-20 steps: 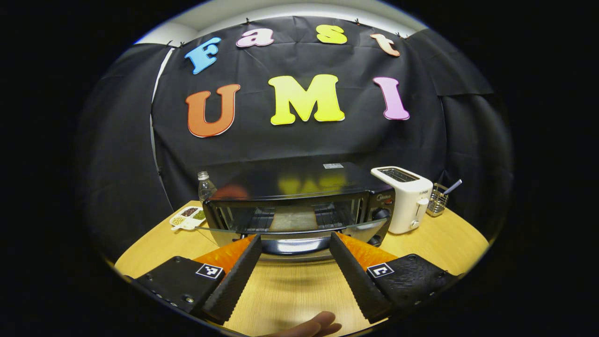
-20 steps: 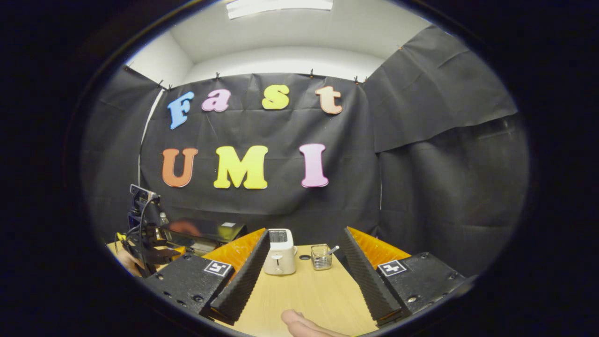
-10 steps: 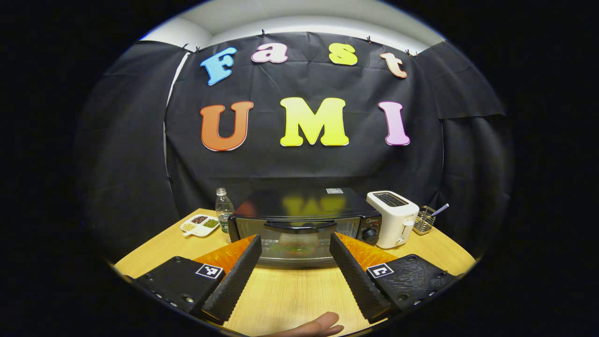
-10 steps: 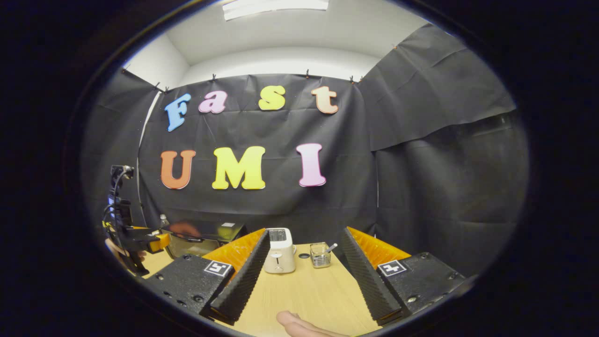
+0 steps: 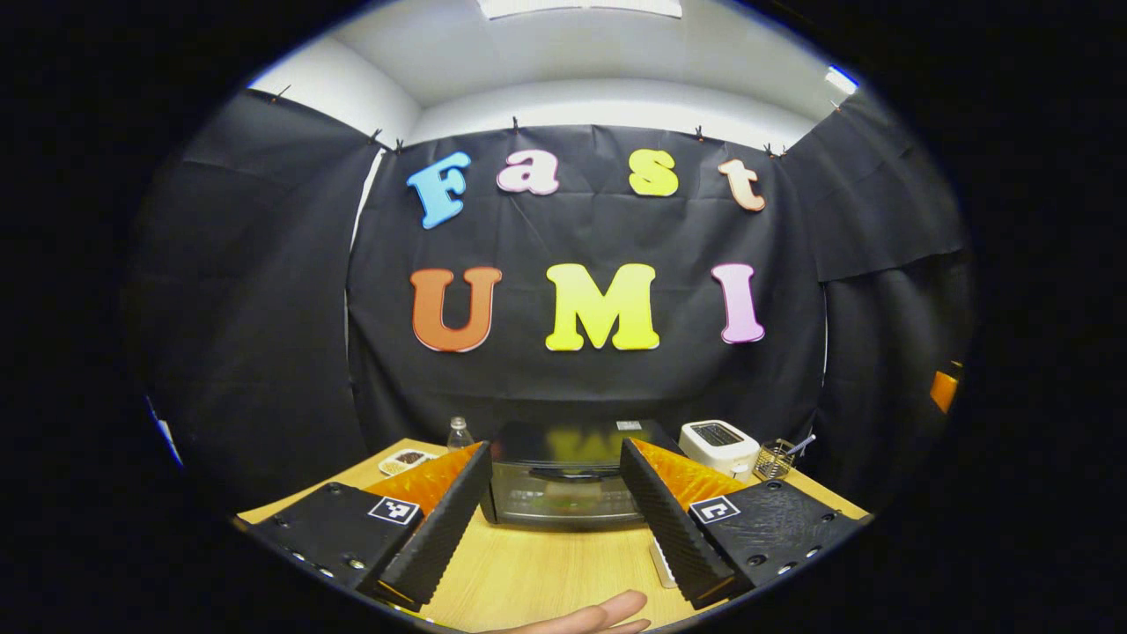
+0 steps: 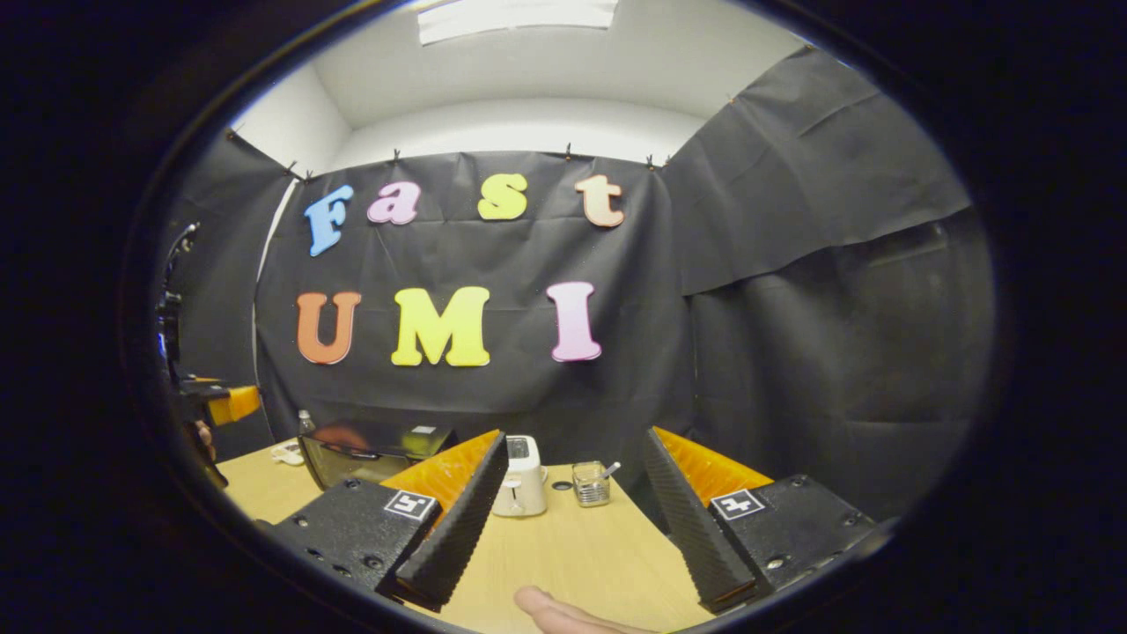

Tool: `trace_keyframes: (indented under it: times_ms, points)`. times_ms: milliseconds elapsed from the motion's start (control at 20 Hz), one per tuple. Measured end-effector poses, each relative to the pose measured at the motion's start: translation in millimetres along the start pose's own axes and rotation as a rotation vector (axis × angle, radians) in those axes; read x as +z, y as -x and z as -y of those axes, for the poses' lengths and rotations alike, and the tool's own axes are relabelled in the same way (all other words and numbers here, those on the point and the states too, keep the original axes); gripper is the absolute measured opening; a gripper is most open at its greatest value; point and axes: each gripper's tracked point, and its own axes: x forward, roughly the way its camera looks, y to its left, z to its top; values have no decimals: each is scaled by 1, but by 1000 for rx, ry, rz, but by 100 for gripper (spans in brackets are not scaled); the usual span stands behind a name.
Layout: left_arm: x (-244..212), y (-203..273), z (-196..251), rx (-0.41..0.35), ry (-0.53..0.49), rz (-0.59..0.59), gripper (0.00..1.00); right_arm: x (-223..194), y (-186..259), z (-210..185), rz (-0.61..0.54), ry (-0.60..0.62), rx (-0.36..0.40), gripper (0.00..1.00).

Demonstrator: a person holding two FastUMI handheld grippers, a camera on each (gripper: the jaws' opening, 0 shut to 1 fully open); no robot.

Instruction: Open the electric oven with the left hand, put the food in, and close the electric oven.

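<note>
On the wooden worktop, left to right: a divided snack tray holding small portions, a bottle, the electric oven with door shut, a toaster, a wire basket. The oven lies straight ahead of the left claw, spread and empty, apart from it, long side across. The right claw, also spread and empty, sits farther right.

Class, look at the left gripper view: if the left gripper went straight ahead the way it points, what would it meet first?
Most likely the closed glass door of the electric oven, which sits between the open left gripper's fingers, bare table before it; depth is uncertain.
</note>
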Motion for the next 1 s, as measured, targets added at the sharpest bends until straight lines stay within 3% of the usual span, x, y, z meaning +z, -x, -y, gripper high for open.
trace_keyframes:
  times_ms: [200, 400, 750, 800, 900, 950, 1000]
  points:
    - [15, 39, 12, -49, 1, 53, 95, 5, 10, 0, 24, -14, 6, 98]
    - [6, 67, 10, -43, -18, 61, 95, 5, 17, -3, 49, -21, 16, 98]
    - [-12, 74, 9, -46, -17, 25, 96, -3, 13, -3, 49, -5, 22, 98]
    - [-11, 74, 6, -38, -10, 32, 95, -3, 12, -3, 51, -3, 21, 91]
    - [-13, 73, 4, -35, 10, 31, 96, -3, 14, -5, 58, -5, 33, 91]
    - [-14, 72, 3, -36, 19, 26, 96, -3, 15, -4, 64, -8, 38, 98]
    - [-16, 71, 2, -37, 27, 20, 95, -3, 14, -5, 66, -9, 39, 91]
